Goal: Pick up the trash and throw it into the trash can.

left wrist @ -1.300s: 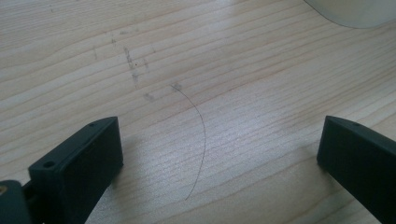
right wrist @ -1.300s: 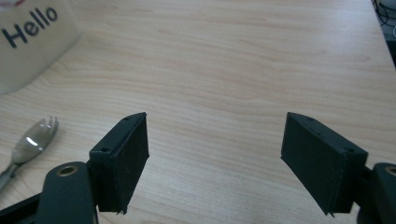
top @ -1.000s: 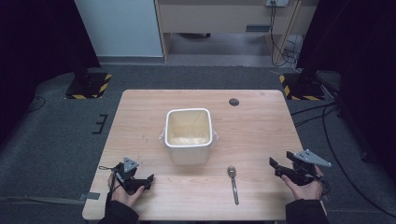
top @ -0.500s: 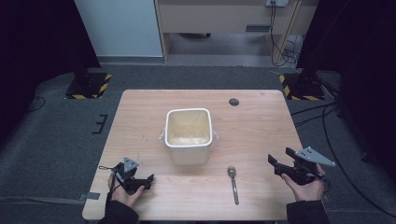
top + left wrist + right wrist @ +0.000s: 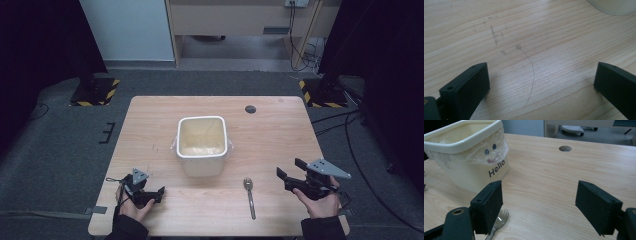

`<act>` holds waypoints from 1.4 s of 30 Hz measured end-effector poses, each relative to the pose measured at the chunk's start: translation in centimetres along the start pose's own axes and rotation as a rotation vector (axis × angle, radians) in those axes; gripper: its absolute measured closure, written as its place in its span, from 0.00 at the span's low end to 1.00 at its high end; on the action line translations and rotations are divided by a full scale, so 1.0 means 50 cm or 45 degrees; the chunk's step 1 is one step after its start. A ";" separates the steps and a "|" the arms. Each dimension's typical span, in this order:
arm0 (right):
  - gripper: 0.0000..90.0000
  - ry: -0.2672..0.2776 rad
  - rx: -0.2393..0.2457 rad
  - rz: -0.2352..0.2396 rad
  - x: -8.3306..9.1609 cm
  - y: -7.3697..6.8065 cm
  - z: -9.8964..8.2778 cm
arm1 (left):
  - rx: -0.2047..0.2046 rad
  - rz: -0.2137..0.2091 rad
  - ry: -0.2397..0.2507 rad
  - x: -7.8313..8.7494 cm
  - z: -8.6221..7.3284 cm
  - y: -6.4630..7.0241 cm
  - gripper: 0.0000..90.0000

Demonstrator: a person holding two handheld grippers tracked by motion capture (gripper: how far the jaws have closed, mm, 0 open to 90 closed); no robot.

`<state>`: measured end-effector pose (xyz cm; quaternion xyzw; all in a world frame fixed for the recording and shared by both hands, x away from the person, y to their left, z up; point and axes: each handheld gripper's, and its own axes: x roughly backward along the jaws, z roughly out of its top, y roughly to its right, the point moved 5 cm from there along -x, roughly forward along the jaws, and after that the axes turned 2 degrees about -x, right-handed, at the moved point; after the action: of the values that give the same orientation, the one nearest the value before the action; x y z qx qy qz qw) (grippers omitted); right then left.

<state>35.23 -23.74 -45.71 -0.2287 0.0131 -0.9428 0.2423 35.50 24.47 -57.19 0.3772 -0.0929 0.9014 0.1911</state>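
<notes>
The cream plastic bin (image 5: 201, 145) stands near the middle of my wooden table (image 5: 280, 130); it is squarish with rounded corners and a thick white rim, and a thin clear bag lines it, its edge folded out under the rim. From above, the inside looks pale and yellowish, and I cannot tell whether anything lies in the bag. My right gripper view shows what the high view hides: the bin's (image 5: 466, 157) side wall carries two dark dots like eyes, a small pink mark and the word "Hello" in dark letters, partly under the crinkled film.

Near and to the right of the bin, apart from it, lies a metal fork (image 5: 249, 195), head toward the bin and handle toward me; in my right gripper view its shiny tines (image 5: 502, 216) peek out just beside my left-hand jaw. A small round dark hole (image 5: 250, 109) sits in the tabletop at the far side; the same hole (image 5: 565, 148) shows beyond the jaws.

My right gripper (image 5: 292, 175) hovers at the near right of the table, to the right of the fork, its black jaws spread wide with nothing between them; my left gripper (image 5: 157, 192) sits at the near left, its jaws also parted and empty. In its own view the matte black blocks frame bare pale wood grain (image 5: 529, 37) with faint scuffs and one thin curved hair-like line (image 5: 531, 75); the bin's base (image 5: 614, 6) curves in at the far right corner.
</notes>
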 end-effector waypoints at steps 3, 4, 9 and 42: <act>0.25 -0.003 0.010 0.002 -0.003 -0.006 0.000 | 0.000 0.000 0.001 0.000 0.000 0.000 0.00; 0.25 -0.002 0.009 0.005 -0.004 -0.008 -0.001 | 0.000 0.000 0.001 0.000 0.000 0.000 0.00; 0.25 -0.020 0.023 0.024 -0.019 -0.026 -0.010 | 0.000 0.000 0.001 0.000 0.000 0.000 0.00; 0.47 -0.330 0.082 0.091 -0.145 -0.130 -0.167 | 0.000 0.000 0.001 0.000 0.000 0.000 0.00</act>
<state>34.27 -15.38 -55.36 -0.3400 -0.0404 -0.8961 0.2824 35.51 24.47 -57.20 0.3770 -0.0927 0.9015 0.1913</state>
